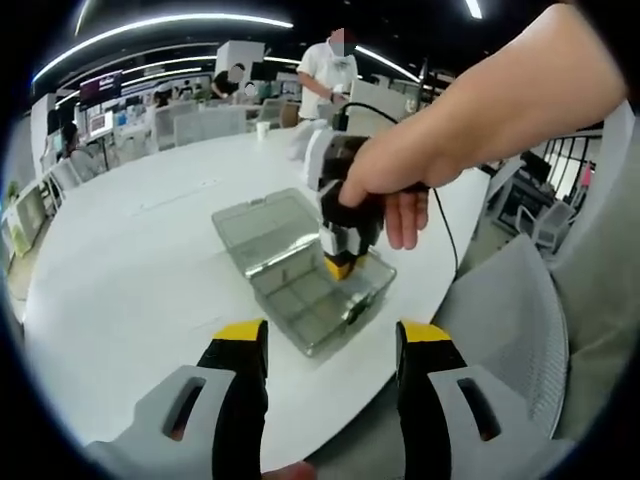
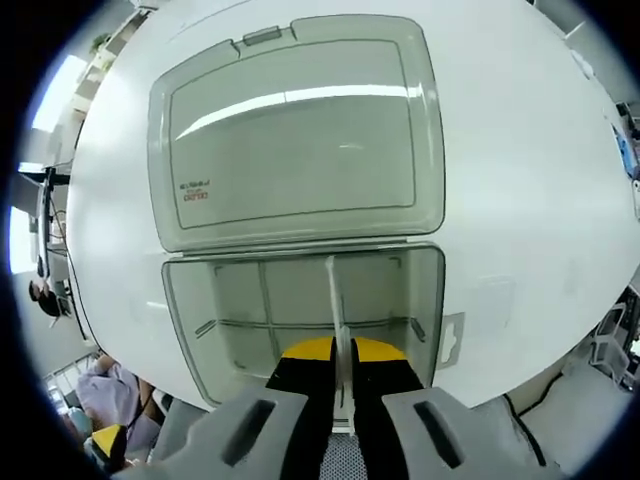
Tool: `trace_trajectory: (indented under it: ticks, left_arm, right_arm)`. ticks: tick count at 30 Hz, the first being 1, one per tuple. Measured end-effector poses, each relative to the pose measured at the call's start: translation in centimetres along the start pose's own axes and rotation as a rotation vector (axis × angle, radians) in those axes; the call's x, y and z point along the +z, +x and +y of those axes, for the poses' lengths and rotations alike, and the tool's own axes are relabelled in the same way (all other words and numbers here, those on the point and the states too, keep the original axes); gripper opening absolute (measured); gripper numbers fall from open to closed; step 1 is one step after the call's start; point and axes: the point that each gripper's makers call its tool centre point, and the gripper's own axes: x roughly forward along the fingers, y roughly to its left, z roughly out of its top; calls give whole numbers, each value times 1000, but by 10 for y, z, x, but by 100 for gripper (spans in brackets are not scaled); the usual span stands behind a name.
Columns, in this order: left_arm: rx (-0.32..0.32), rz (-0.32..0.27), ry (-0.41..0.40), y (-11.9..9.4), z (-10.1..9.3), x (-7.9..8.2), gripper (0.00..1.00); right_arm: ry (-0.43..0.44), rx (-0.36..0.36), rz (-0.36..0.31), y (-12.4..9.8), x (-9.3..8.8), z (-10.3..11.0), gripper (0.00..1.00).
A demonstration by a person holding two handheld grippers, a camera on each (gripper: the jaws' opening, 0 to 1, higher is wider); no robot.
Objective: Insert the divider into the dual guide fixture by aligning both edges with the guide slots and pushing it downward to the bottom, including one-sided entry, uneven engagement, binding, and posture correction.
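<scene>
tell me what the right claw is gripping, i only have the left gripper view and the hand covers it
Observer: The right claw is shut on a thin white divider, seen edge-on between its yellow tips.
Operator: is it over the tray or the lid
Observer: Over the tray. The divider runs down the tray's middle towards the hinge side, and the lid lies open flat beyond it.
Operator: anything already in the tray
Observer: Yes, a clear cross partition spans the tray from side to side, and the divider crosses it. I cannot tell whether the divider is seated.
</scene>
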Motion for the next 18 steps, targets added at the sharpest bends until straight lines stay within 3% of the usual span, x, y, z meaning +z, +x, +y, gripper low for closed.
trace_trajectory:
  ticks: [6, 18]
  left_arm:
    - [-4, -2, 10, 2, -2, 4, 50]
    - [-8, -8, 19, 2, -4, 8, 50]
  right_arm:
    - [-5, -5, 13, 1, 10, -1, 0]
    - [0, 3, 28, -10, 9, -1, 0]
